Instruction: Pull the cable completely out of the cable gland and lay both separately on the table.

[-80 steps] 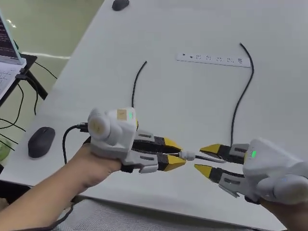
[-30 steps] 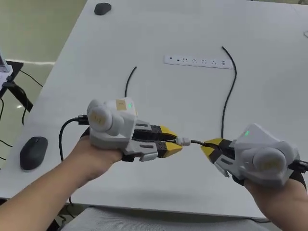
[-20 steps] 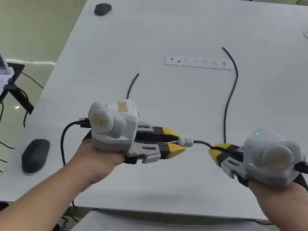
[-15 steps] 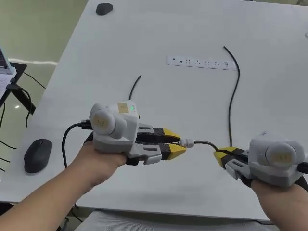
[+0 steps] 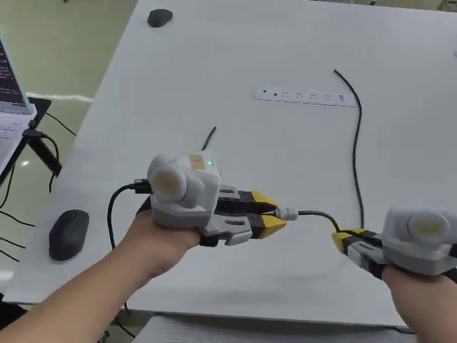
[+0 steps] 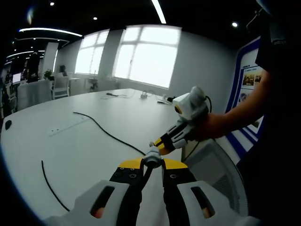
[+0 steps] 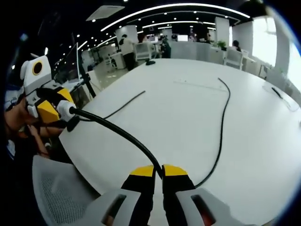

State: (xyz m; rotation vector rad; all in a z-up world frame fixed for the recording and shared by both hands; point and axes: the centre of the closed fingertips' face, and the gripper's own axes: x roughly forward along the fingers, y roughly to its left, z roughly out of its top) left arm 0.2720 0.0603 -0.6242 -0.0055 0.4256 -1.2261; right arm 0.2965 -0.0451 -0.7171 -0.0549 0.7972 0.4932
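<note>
A large white table point(image 5: 235, 64) with rounded corners takes up the middle of the room. Beyond the table, a grey wall point(image 6: 207, 66) holds wide, bright windows point(image 6: 148, 55), and a blue poster panel point(image 6: 249, 80) stands off to one side of it. Above the table, long curved light strips point(image 7: 178, 9) cross a dark ceiling. Left of the table is a pale green floor point(image 5: 64, 43), where a laptop point(image 5: 11, 86) sits on a black stand. A grey mesh chair point(image 7: 61, 193) is at the table's near edge. More desks and chairs point(image 7: 141, 49) stand past its far end.
</note>
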